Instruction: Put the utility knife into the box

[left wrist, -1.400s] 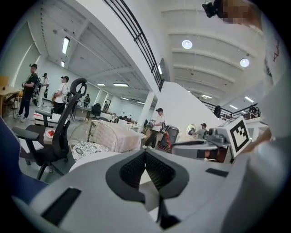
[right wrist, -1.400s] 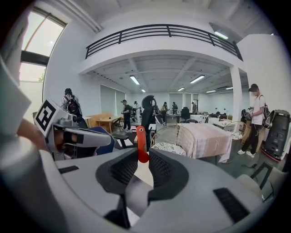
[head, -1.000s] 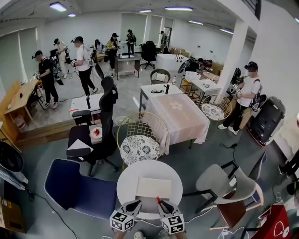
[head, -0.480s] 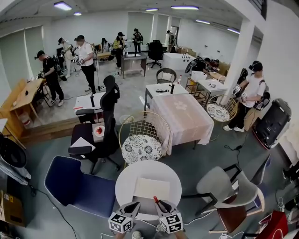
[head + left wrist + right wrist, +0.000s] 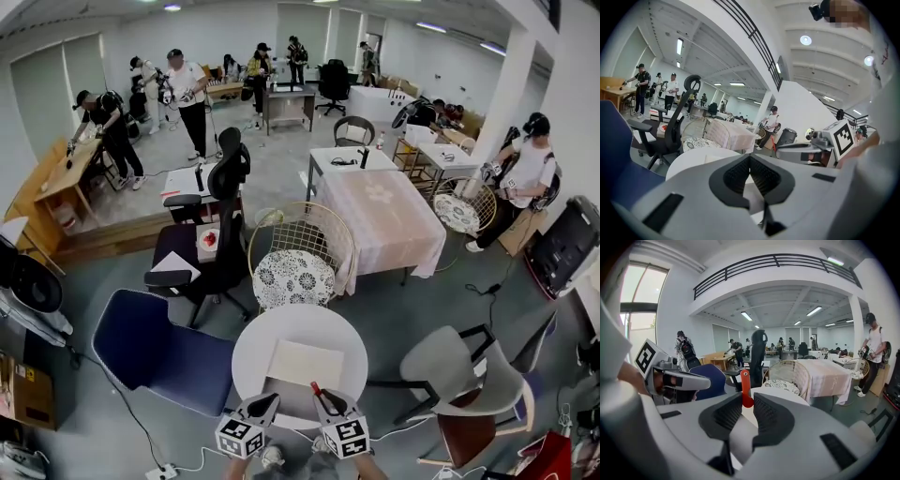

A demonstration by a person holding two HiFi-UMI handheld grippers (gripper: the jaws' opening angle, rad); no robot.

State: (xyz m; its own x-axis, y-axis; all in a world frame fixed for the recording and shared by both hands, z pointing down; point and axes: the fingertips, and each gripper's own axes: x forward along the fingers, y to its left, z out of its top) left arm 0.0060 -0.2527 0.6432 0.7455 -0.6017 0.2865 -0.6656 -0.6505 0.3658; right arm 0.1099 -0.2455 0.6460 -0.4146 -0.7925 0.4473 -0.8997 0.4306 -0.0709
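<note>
Standing at the far left, a blue chair [image 5: 159, 352] sits beside the round white surface [image 5: 258, 342]. At the surface's near rim, the left tongs [image 5: 750, 158] have their pads pressed together, with nothing between them. A flat pale box [image 5: 305, 364] lies in the middle of the surface. Just right of the left tongs, the right tongs [image 5: 746, 401] are clamped on the red utility knife [image 5: 745, 380]. It juts past their tips near the box's near edge, not yet inside. A grey chair [image 5: 450, 366] stands farther right.
</note>
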